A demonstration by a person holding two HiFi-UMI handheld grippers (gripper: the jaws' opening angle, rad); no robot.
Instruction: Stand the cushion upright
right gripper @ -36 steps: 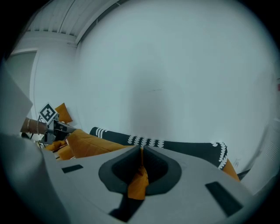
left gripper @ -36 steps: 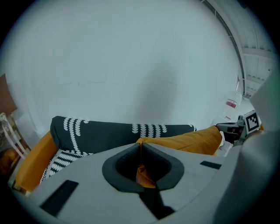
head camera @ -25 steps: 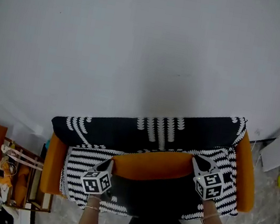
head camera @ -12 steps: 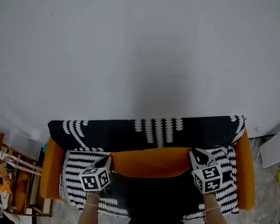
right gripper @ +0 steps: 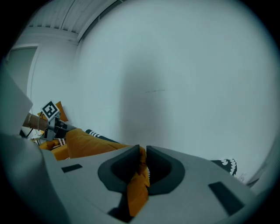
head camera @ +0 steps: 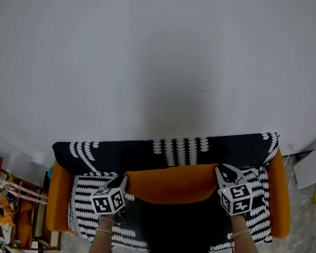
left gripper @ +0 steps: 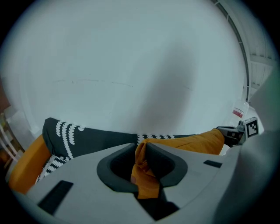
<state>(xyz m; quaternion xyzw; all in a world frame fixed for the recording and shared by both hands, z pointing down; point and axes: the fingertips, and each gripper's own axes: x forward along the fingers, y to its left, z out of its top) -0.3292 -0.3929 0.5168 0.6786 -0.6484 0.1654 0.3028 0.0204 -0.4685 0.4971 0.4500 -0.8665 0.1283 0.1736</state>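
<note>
Pinching an orange corner, the left gripper (left gripper: 141, 148) is holding cloth bunched between its jaws; the jaws have just been opening, but the fabric is filling the gap and both pads look to be pressing on it. The right gripper (right gripper: 142, 152) is pinching the opposite corner in a narrower gap, its jaws having eased open only a little.

The cushion (head camera: 169, 183) is hanging between the two grippers above the sofa (head camera: 60, 196) seat, its long top edge running along the front of the sofa backrest, close to it. Whether the bottom edge is touching the sofa seat, I cannot tell.

Judging the step: the cushion is being leaned onto the sofa back and let go. Doing it well means seating the lower edge on the sofa seat first, tipping the top against the sofa backrest, then freeing both corners together. One side let go first is likely twisting or flopping it.

The cushion itself is looking plain orange, long, soft and sagging slightly in the middle. It is matching the sofa arms and contrasting with the black-and-white throw (head camera: 136, 150) covering the sofa back and seat.
</note>
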